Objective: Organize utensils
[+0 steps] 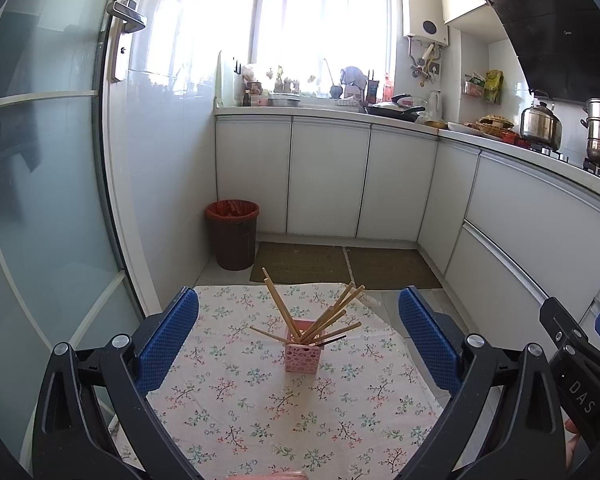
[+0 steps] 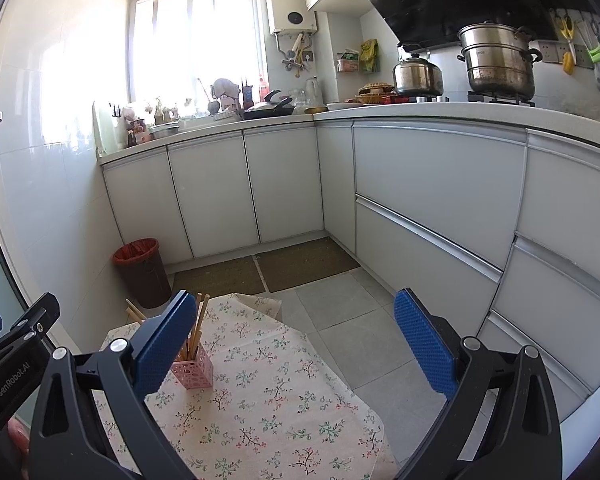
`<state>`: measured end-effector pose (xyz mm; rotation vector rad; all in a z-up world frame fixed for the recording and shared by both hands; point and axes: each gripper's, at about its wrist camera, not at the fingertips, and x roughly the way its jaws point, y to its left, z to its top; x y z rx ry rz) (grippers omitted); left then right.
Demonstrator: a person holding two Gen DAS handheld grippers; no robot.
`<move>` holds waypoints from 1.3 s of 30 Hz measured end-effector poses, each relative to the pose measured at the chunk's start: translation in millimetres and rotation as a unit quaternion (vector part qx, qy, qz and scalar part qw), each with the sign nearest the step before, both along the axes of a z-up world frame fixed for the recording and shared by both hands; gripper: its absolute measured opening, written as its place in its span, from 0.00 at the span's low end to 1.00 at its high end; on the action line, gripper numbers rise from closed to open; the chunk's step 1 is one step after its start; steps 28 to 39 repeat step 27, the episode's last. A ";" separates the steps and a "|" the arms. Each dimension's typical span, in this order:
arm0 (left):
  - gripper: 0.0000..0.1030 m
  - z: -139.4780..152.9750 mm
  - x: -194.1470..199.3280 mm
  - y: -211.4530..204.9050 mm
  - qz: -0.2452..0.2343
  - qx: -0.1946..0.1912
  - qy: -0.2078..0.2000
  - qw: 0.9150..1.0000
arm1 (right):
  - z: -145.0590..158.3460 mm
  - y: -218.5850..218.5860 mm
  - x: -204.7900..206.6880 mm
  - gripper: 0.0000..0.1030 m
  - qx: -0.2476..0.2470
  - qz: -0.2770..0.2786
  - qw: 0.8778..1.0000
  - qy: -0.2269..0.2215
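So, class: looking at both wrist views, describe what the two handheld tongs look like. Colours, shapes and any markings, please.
Both the left tongs and the right tongs have black angular frames with triangular cut-outs and round silver bolts. Each finger carries a flat blue pad with a fine dimpled texture. White lettering reads "DAS" on one body seen in the left view, and "GenRobot.AI" on the other in the right view. No cables or sleeves show.

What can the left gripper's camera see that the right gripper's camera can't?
Only the left wrist view shows the dark chopstick among the wooden ones, and the white piece past the cloth's far edge. Only the right wrist view shows the hanging yellow and green tools. Both show the pink lattice holder of wooden chopsticks on the floral tablecloth, the red-lined bin, and open, empty grippers: left gripper, right gripper.
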<state>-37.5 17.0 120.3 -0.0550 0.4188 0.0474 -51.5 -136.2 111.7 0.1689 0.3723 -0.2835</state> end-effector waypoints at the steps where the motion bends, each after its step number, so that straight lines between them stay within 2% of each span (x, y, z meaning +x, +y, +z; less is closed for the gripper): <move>1: 0.93 -0.5 0.2 0.6 0.000 0.001 0.001 1.000 | 0.0 -0.2 0.2 0.94 0.000 0.000 1.000 0.000; 10: 0.93 -3.6 4.4 -2.6 -0.002 0.001 0.012 1.000 | -2.3 -3.5 4.0 0.94 0.003 0.002 1.000 0.007; 19: 0.91 -0.4 -2.2 -12.0 -0.011 0.022 -0.017 1.000 | -4.6 -6.6 7.5 0.94 0.007 0.000 1.000 0.013; 27: 0.93 -0.7 2.4 -6.0 -0.004 0.005 -0.002 1.000 | -6.9 -8.2 7.8 0.94 0.013 -0.005 1.000 0.012; 39: 0.93 -0.7 2.4 -6.0 -0.004 0.005 -0.002 1.000 | -6.9 -8.2 7.8 0.94 0.013 -0.005 1.000 0.012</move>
